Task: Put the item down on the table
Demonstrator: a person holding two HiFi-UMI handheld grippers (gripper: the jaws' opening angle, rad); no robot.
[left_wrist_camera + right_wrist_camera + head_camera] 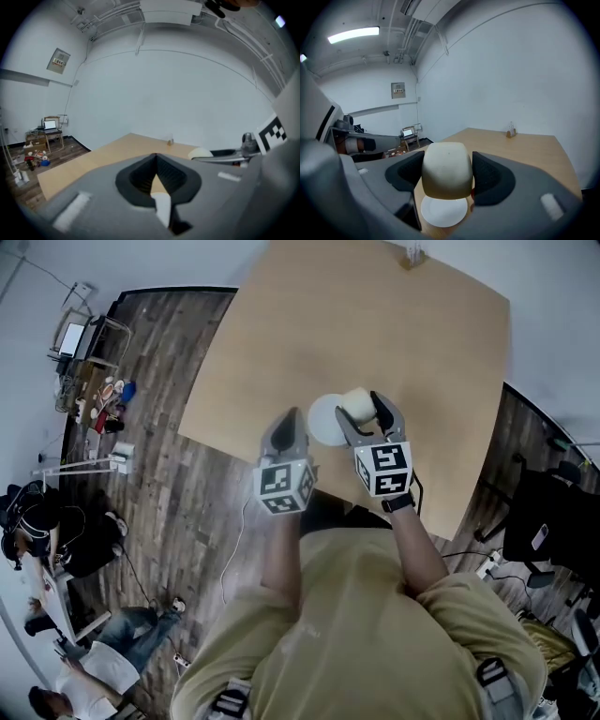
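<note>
A cream cup (pixel 357 403) hangs between the jaws of my right gripper (pixel 364 414), which is shut on it. It hovers just over a white saucer (pixel 323 420) near the front edge of the wooden table (pixel 375 324). The right gripper view has the cup (pixel 446 171) pinched between the dark pads (pixel 491 177), with the saucer (pixel 443 213) directly below. My left gripper (pixel 284 430) is shut and holds nothing, level with the table's front edge, left of the saucer. In the left gripper view its jaws (pixel 157 183) meet, and the cup (pixel 200 153) shows at the right.
A small holder (pixel 413 256) stands at the table's far edge. Left of the table, on the wood floor, is a cluttered desk with a laptop (pixel 77 337), and people (pixel 42 531) sit at the lower left. Dark chairs and bags (pixel 548 517) crowd the right side.
</note>
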